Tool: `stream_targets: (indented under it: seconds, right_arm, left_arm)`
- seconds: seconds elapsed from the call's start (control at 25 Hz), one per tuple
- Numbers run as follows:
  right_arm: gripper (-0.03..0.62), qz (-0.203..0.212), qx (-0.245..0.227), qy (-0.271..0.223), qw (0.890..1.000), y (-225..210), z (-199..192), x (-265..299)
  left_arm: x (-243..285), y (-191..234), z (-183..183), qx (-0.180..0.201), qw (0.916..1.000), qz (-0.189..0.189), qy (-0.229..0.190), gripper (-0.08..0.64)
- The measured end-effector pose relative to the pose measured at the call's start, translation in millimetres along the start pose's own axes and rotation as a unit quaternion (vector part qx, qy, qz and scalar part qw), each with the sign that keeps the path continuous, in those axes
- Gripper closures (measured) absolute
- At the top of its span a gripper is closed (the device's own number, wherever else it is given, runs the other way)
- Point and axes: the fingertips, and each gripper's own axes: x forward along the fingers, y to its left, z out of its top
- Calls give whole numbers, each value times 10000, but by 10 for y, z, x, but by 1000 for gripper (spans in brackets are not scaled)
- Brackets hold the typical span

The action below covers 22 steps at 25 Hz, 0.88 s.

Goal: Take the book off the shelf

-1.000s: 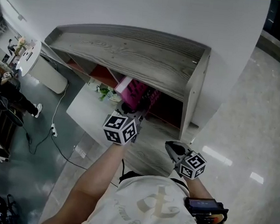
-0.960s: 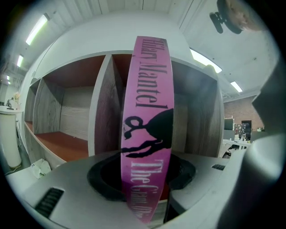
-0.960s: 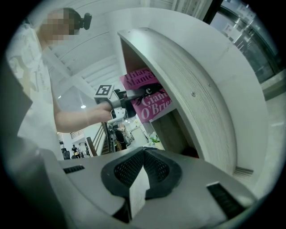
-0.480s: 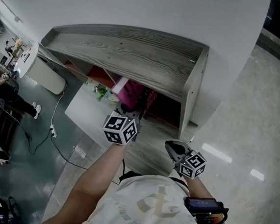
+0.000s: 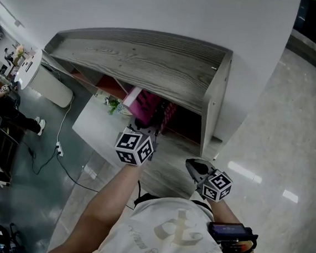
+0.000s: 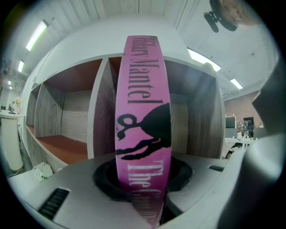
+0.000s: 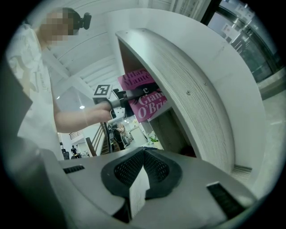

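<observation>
We see the pink book (image 6: 143, 112) standing right between the jaws of the left gripper (image 5: 155, 129), its spine turned out of the shelf (image 5: 153, 61) and straight towards that gripper. The jaws have just been closing and now pinch the lower part of the spine from both sides. The book's long axis runs up and down along the spine, close to upright in the left gripper view, with the title lettering running down it. It sits at the open front of the shelf, just right of an upright divider, and its spine edge juts out past the shelf front. The right gripper (image 5: 191, 164) hangs well apart from the book, lower and to the right, its jaws pressed together on nothing.
</observation>
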Motion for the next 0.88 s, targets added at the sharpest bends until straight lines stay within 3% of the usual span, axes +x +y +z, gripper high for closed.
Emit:
stream_targets:
  seconds: [0.88]
  right_arm:
    - [588, 297, -202, 276, 9990, 215, -40, 120]
  left_arm:
    - [-449, 5, -1, -295, 9992, -112, -248, 402]
